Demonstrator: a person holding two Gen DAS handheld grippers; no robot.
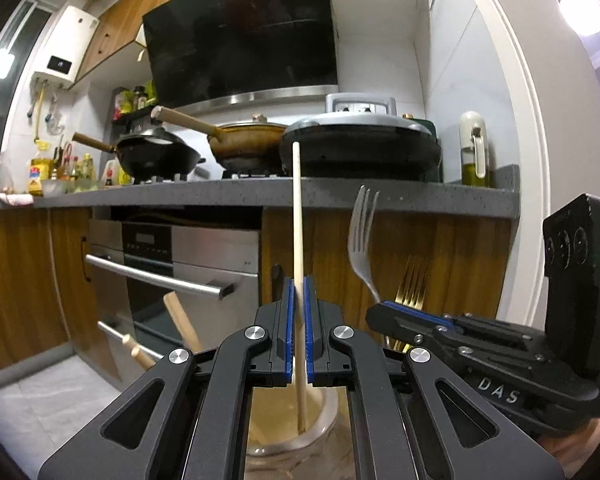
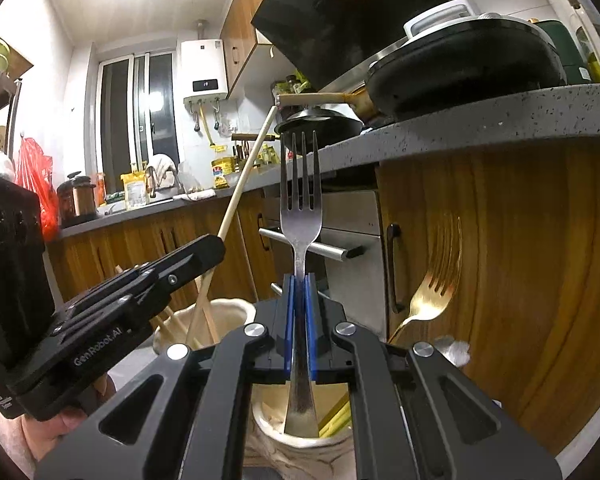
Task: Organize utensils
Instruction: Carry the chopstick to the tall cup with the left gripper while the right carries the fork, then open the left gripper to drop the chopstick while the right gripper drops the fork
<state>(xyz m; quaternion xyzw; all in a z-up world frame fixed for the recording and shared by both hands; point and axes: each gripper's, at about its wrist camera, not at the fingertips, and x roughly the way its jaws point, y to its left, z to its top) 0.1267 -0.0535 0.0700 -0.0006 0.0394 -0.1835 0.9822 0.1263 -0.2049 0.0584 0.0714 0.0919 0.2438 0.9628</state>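
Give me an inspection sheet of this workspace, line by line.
Surface: grey speckled countertop above wooden cabinets; what the holders stand on is hidden.
Job's things: wooden chopstick upright over a cream holder; silver fork standing in a second holder; gold fork beside it.
Clutter: pans and a griddle on the counter, oil bottle.
Grippers: left gripper shut on the chopstick; right gripper shut on the silver fork.
Cables: nothing seen.
Surroundings: range hood, oven, water heater.
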